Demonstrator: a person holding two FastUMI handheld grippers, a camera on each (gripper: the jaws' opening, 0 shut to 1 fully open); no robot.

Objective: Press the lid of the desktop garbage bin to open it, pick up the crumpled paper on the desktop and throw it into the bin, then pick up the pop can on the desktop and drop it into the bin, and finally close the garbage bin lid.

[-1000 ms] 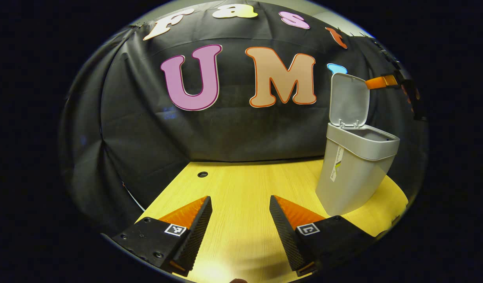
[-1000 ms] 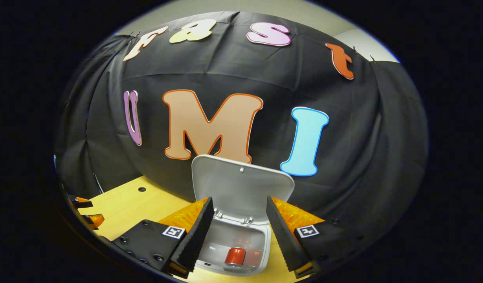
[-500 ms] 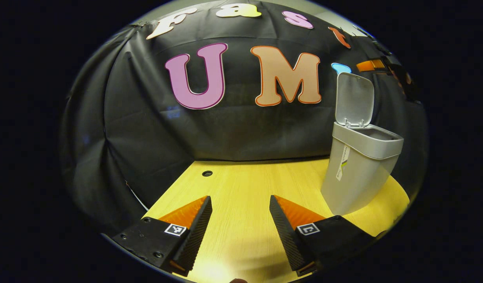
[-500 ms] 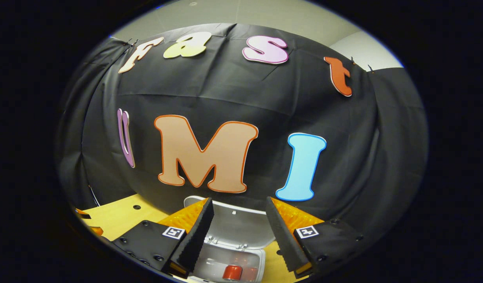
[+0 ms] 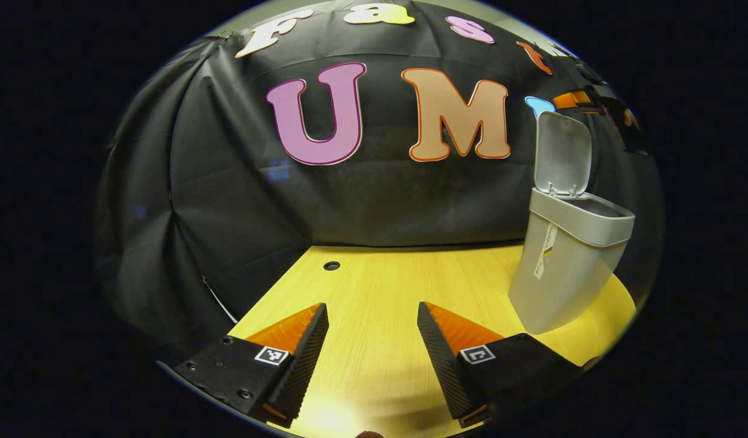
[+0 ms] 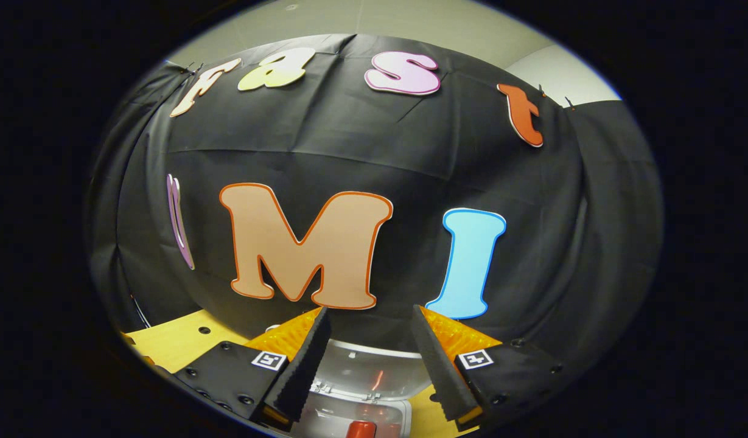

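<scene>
**A:** Where does the bin stand?

**B:** In the left gripper view, the grey bin stands upright on the yellow wooden table, on its right side, near the black cloth wall at the far edge. Its lid is swung up and stands nearly vertical over the far rim.

**A:** And the left gripper?

**B:** The left gripper sits low at the near edge of the table, jaws spread apart with only bare wood between them. It is well apart from the bin. A small round hole marks the table near the far left.

**A:** The right one?

**B:** In the left gripper view, part of the right gripper shows above and just behind the raised lid. In its own view, the right gripper hangs above the bin, jaws wide and holding nothing. The lid lies between and below the fingers.

**A:** The can?

**B:** A red can sits inside the bin, at the very bottom of the right gripper view. Whether the paper is in there, I cannot tell.
</scene>
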